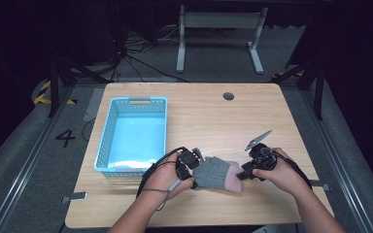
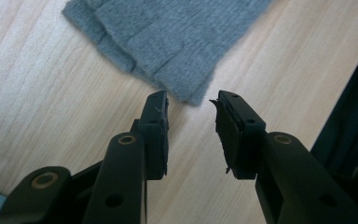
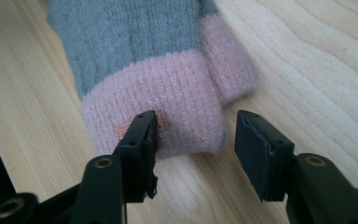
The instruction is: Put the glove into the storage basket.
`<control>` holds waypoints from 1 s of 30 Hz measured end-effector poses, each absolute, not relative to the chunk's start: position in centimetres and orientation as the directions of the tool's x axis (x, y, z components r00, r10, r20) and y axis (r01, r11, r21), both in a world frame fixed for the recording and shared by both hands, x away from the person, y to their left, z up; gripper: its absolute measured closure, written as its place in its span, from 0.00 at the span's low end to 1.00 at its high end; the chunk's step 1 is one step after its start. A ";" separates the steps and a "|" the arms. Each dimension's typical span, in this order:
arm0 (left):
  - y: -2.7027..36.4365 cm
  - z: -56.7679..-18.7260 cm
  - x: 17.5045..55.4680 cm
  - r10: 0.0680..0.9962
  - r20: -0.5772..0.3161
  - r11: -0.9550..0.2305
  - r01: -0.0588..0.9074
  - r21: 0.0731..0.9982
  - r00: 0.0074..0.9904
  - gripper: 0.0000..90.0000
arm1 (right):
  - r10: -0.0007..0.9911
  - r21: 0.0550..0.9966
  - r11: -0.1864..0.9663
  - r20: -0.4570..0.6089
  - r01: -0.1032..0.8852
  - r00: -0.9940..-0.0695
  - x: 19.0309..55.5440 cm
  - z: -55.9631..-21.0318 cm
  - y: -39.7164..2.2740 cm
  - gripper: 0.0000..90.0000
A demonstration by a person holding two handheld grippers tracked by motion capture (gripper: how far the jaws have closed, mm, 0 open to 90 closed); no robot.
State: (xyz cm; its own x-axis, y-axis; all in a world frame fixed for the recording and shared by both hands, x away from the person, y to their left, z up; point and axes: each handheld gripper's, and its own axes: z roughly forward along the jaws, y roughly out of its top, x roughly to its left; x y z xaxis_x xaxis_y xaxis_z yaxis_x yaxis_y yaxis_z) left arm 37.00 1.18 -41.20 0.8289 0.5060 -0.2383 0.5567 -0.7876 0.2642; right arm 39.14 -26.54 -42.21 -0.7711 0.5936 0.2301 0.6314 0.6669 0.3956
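A grey knitted glove (image 1: 213, 174) with a pink cuff (image 1: 233, 182) lies flat on the wooden table (image 1: 213, 116) near its front edge, between my two grippers. My left gripper (image 1: 194, 173) sits at the finger end. In the left gripper view its jaws (image 2: 191, 105) stand apart just short of the glove's grey fingertips (image 2: 168, 37), with bare wood between them. My right gripper (image 1: 241, 174) is at the cuff end. In the right gripper view it (image 3: 196, 123) is open around the pink cuff (image 3: 177, 88), one jaw lying over the cuff's small label, the pads not pressing.
A light blue plastic basket (image 1: 106, 133) stands left of the glove, close to my left hand. A round cable hole (image 1: 228, 96) sits at the table's far middle. Beyond the table are a metal desk frame and cables on the floor.
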 end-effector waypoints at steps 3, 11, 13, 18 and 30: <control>1.1 -41.5 37.2 0.520 -0.230 -0.782 0.566 0.261 0.823 0.70 | 0.590 0.394 0.669 0.233 0.630 -0.773 39.1 -42.2 -26.5 0.56; 0.2 -42.7 37.4 0.510 -0.252 -0.787 0.564 0.249 0.822 0.69 | 0.591 0.392 0.674 0.221 0.626 -0.776 39.0 -42.2 -26.4 0.56; 0.1 -42.7 37.4 0.508 -0.254 -0.787 0.563 0.250 0.823 0.70 | 0.591 0.392 0.675 0.221 0.625 -0.776 39.0 -42.2 -26.4 0.56; 0.1 -42.7 37.4 0.504 -0.253 -0.789 0.559 0.255 0.826 0.74 | 0.589 0.387 0.685 0.205 0.617 -0.782 38.9 -42.0 -26.2 0.58; 0.2 -41.9 37.3 0.511 -0.219 -0.776 0.556 0.298 0.831 0.97 | 0.590 0.384 0.689 0.197 0.615 -0.783 38.8 -42.0 -26.0 0.60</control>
